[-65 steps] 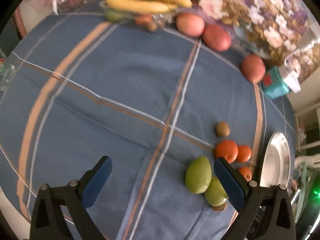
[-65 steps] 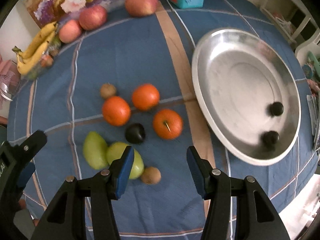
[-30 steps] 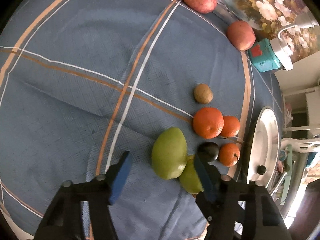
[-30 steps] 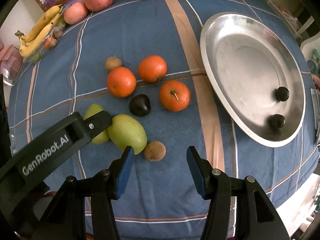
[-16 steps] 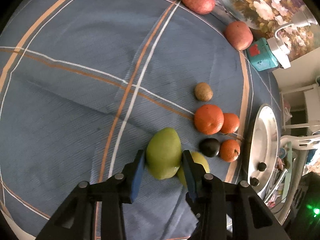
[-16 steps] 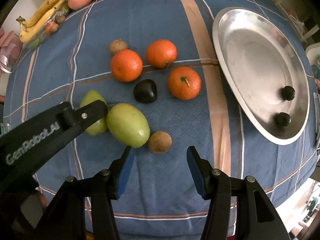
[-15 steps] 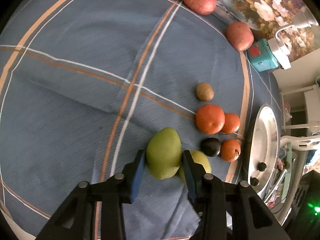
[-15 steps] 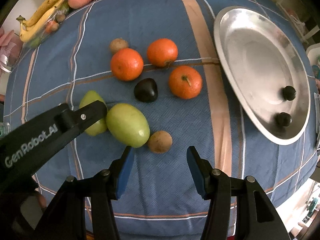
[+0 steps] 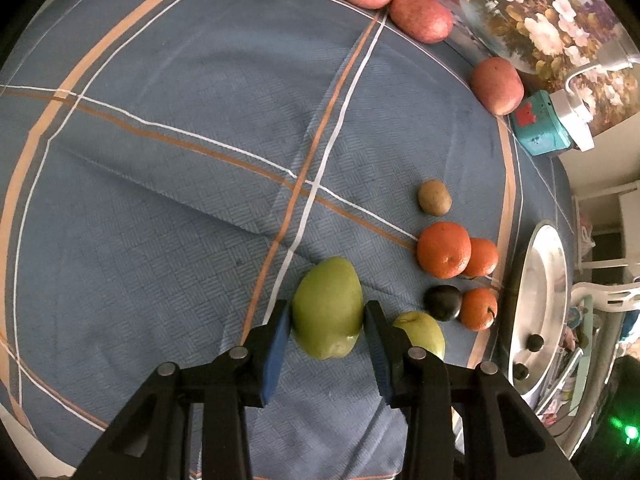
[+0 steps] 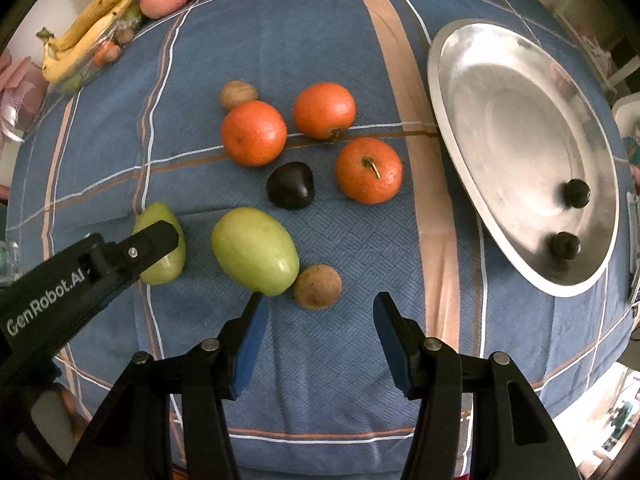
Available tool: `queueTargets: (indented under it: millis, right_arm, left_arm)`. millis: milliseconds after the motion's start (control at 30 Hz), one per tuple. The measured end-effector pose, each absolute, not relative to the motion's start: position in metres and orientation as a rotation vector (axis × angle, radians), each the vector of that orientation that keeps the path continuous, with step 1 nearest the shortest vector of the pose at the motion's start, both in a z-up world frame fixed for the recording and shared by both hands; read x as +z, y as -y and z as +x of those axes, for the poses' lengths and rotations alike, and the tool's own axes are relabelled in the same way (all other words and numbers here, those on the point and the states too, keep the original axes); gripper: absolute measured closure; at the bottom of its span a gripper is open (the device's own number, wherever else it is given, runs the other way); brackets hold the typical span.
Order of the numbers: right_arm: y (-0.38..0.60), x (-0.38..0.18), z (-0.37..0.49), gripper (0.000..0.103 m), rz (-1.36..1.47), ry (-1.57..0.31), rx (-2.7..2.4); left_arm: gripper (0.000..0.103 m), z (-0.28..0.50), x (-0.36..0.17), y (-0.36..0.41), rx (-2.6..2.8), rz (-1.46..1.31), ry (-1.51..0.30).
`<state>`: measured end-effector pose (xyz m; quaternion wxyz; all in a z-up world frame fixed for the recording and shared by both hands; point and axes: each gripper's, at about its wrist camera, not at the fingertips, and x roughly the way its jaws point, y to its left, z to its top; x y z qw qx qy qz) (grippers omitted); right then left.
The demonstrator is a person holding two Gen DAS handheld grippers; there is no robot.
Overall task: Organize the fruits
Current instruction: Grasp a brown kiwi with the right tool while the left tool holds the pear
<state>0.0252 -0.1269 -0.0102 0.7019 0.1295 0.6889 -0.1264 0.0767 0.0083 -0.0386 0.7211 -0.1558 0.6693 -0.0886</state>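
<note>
My left gripper is shut on a green mango, its blue pads pressing both sides of the fruit just above the blue checked cloth. A second green mango lies right beside it. My right gripper hangs open over the cloth, pointing down, with nothing between its fingers. A small brown fruit lies just ahead of it. Three oranges and a dark plum sit further on. The silver plate at the right holds two small dark fruits.
Red apples, bananas and a teal box line the far edge of the table. Another brown fruit lies beyond the oranges. The cloth to the left of the mangoes is bare. The left gripper's black arm crosses the right view's lower left.
The left jaws have closed from wide apart onto the green mango. The right gripper stays open and has barely shifted.
</note>
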Motion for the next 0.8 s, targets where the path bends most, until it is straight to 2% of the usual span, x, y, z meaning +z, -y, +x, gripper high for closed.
queueTargets:
  millis: [333, 667, 733, 800]
  right_arm:
    - [0.106, -0.026, 0.027, 0.047, 0.096, -1.602, -0.282]
    - [0.105, -0.026, 0.04, 0.047, 0.004, -1.533, -0.322]
    - [0.102, -0.026, 0.042, 0.05, -0.001, -1.528, -0.316]
    - [0.097, -0.024, 0.042, 0.068, 0.011, -1.514, -0.3]
  left_arm:
    - [0.063, 0.08, -0.038, -0.008, -0.19, -0.352, -1.482]
    - [0.063, 0.08, -0.043, -0.007, -0.194, -0.369, -1.491]
    - [0.063, 0.08, -0.044, -0.007, -0.195, -0.371, -1.494]
    - [0.063, 0.08, -0.044, -0.007, -0.197, -0.376, -1.496]
